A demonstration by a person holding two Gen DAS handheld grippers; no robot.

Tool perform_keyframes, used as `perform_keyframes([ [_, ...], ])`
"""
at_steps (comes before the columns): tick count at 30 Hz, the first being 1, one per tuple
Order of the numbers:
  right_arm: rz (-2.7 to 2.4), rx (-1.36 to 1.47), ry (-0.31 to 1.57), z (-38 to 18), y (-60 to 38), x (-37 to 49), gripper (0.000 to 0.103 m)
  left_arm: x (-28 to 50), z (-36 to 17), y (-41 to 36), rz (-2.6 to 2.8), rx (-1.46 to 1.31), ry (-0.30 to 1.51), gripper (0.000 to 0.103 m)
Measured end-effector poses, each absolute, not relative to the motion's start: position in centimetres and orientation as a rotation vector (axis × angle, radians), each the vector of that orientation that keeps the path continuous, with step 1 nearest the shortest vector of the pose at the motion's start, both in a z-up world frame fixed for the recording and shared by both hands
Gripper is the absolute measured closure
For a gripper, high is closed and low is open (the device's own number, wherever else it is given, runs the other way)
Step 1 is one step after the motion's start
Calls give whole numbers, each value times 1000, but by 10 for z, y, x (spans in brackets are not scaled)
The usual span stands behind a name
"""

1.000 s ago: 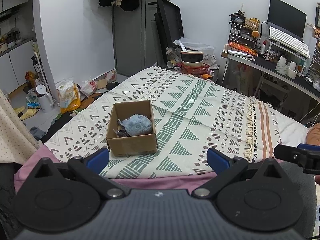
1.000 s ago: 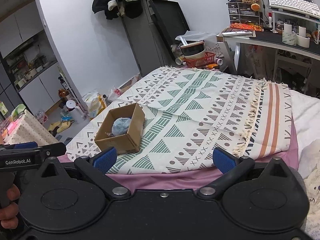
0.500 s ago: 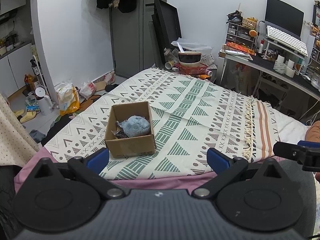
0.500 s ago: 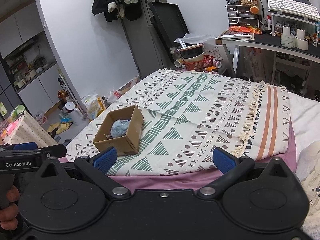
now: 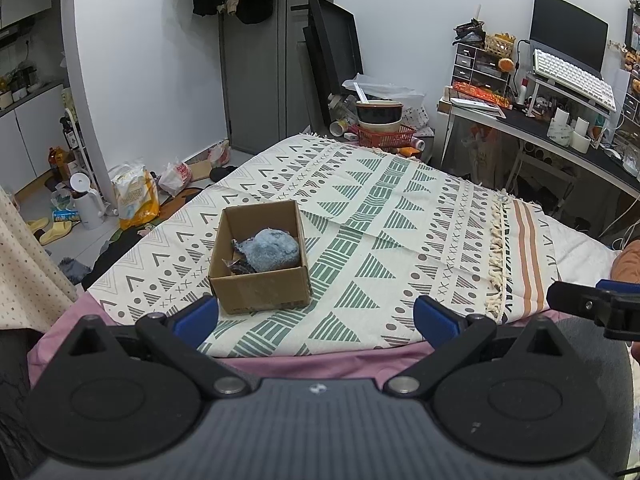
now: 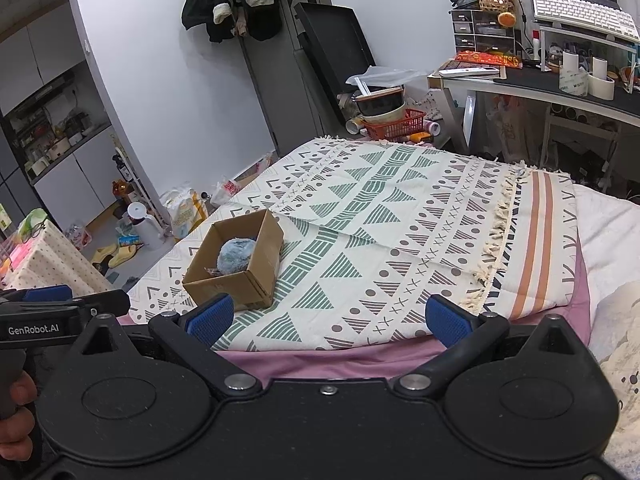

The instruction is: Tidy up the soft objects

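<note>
A brown cardboard box [image 5: 260, 288] [image 6: 224, 286] sits on the patterned blanket [image 5: 400, 216] [image 6: 400, 216] near the bed's front left corner. Inside it lies a fluffy blue-grey soft object [image 5: 272, 250] [image 6: 237, 254] beside something darker. My left gripper [image 5: 316, 318] is open, held back from the bed edge with the box just beyond its left fingertip. My right gripper [image 6: 326, 318] is open too and holds nothing. In each view the other gripper shows at the frame's side.
A purple sheet [image 5: 312, 364] edges the bed under the blanket. A desk [image 5: 560, 136] with keyboard and tape rolls stands at the right. Bowls in a red basket [image 5: 384, 134] stand beyond the bed. Bags, a white kettle [image 5: 86, 200] and slippers litter the floor at left.
Both grippers have drifted slightly, so the box and bed shift a little in view. Both stay open and nothing was taken hold of.
</note>
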State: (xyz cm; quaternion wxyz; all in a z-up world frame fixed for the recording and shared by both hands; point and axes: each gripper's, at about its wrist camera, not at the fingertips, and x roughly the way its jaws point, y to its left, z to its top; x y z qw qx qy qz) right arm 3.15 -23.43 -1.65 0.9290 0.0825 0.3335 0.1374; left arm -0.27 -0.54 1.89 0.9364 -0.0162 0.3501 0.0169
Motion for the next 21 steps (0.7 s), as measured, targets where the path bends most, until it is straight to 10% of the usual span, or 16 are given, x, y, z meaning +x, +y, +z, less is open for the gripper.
perform_keyframes([
  [21, 276, 168, 686, -24, -234, 31, 0, -3, 16, -2, 53, -51, 708, 0],
])
